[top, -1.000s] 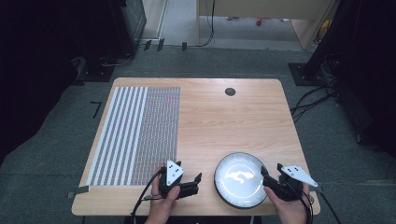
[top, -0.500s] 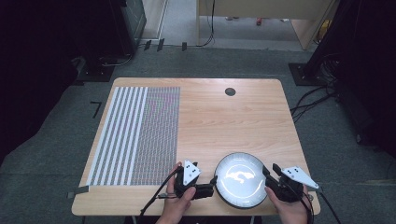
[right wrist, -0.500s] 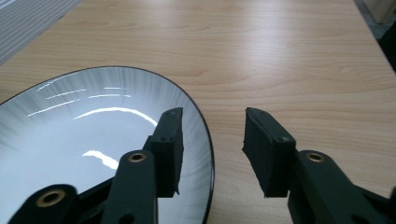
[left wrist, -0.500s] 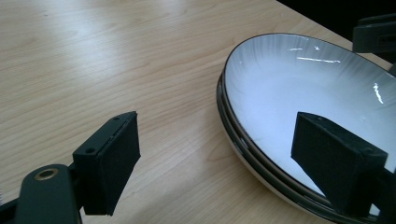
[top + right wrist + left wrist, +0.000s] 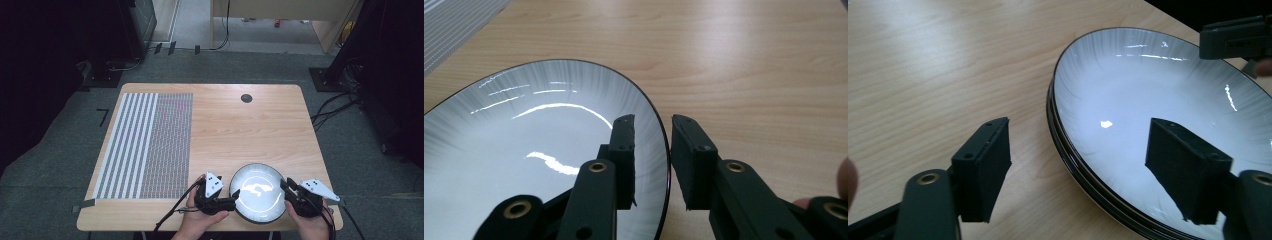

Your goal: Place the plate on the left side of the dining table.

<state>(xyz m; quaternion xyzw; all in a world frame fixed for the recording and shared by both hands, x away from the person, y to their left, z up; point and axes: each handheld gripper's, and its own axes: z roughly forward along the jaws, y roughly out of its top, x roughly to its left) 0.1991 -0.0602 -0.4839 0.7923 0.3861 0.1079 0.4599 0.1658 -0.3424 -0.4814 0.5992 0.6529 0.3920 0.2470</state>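
My left tool (image 5: 234, 196) has slid right to straddle the plate (image 5: 257, 190) rim, jaws closing but wide, while my right tool (image 5: 653, 165) has been closing, gap remaining, so lifting looks imminent.

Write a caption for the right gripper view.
Right gripper jaws closing astride the rim of a white plate on the wooden table.
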